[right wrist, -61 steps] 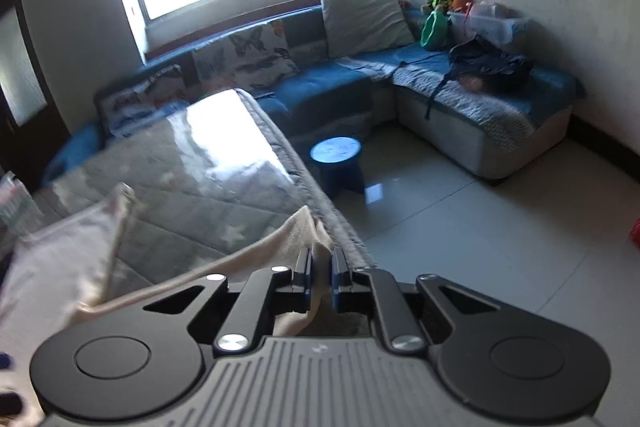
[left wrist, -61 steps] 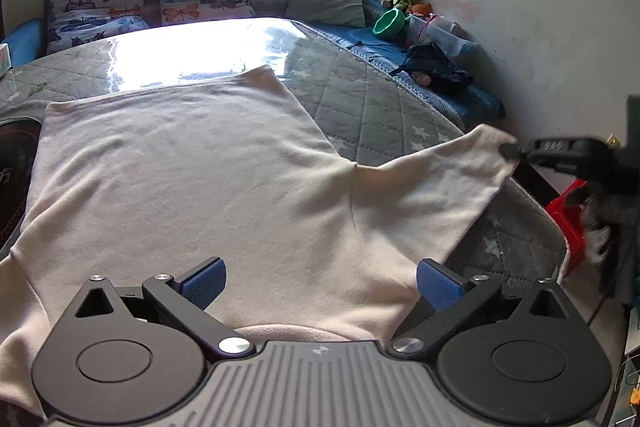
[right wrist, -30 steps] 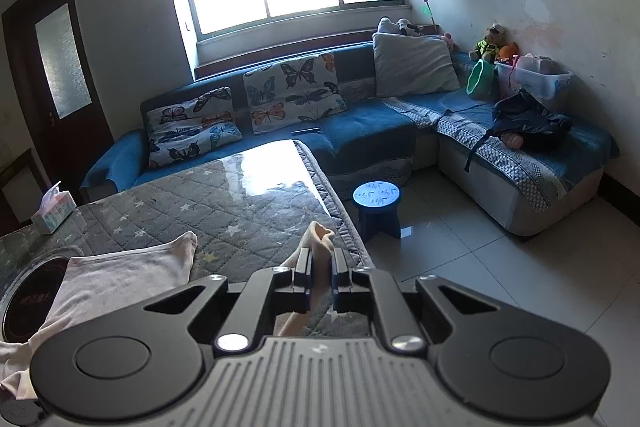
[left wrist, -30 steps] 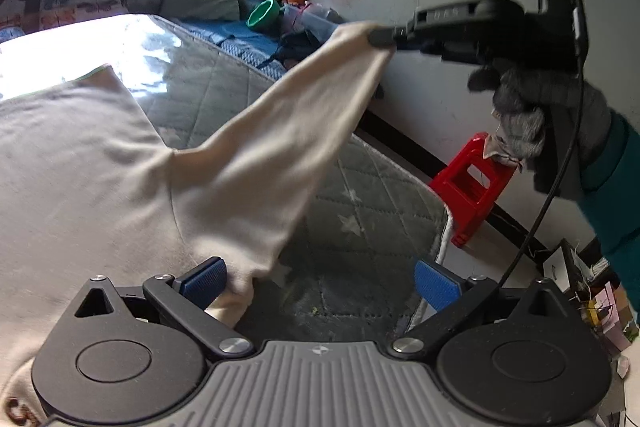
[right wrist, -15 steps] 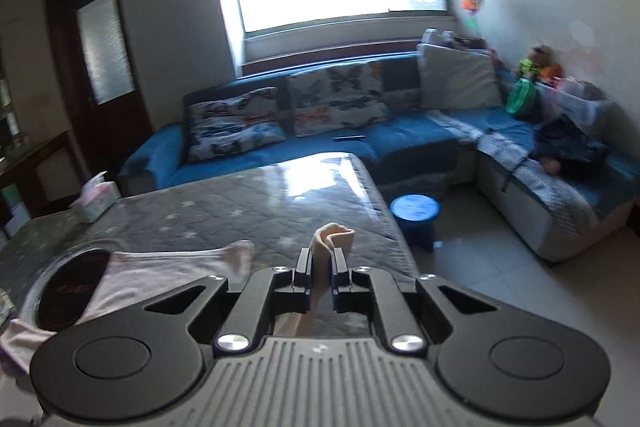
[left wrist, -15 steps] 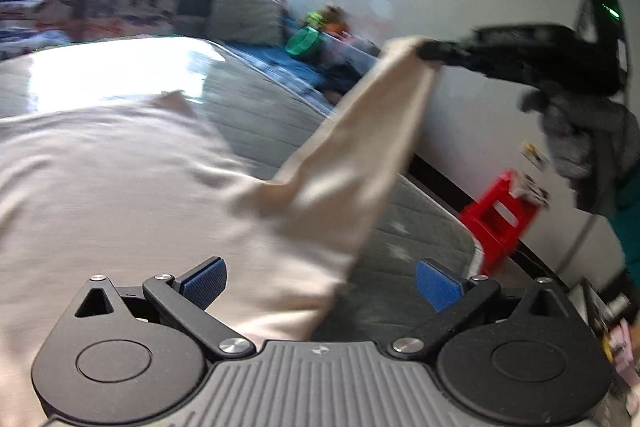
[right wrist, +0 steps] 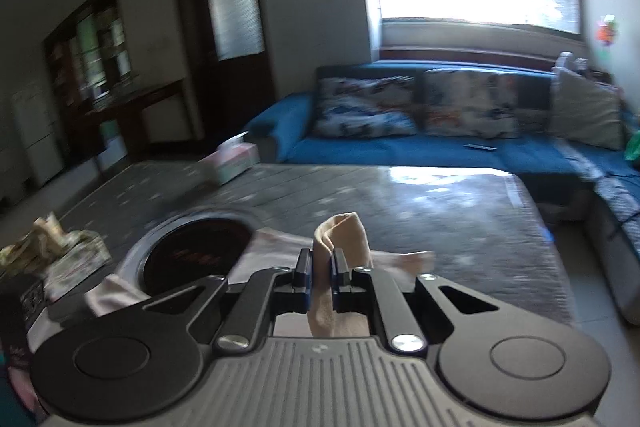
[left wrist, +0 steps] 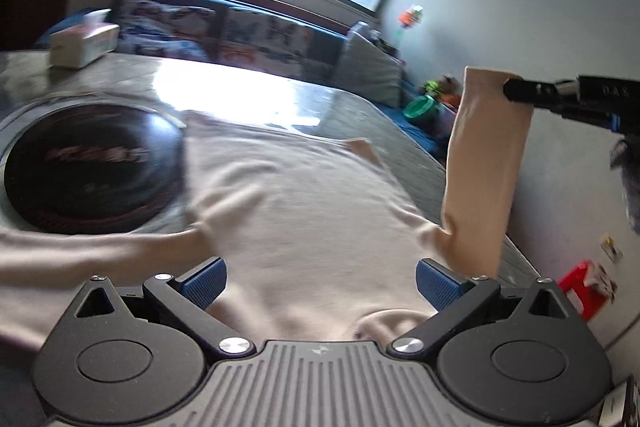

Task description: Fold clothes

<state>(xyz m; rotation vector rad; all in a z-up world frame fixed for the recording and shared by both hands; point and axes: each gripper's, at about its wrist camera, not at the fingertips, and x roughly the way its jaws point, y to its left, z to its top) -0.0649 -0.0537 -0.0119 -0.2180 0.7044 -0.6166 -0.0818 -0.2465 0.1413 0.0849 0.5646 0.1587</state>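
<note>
One tissue box [left wrist: 85, 43] stood at ten o'clock on the quilted table [left wrist: 360, 115], a tissue poking from its top. One cream long-sleeved shirt [left wrist: 304, 195] lay flat across the table, partly covering one dark round inset [left wrist: 88, 167] at nine o'clock. The right gripper [right wrist: 321, 269] was pinched tight on one sleeve [left wrist: 484, 163], lifting it upright at three o'clock. The left gripper [left wrist: 320, 279] hung spread wide above the shirt, holding nothing.

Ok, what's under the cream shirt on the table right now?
The cream shirt lies on the grey quilted table cover and overlaps the edge of the round black cooktop. Anything beneath its body is covered. The raised sleeve, pinched by the right gripper, hangs clear.
</note>
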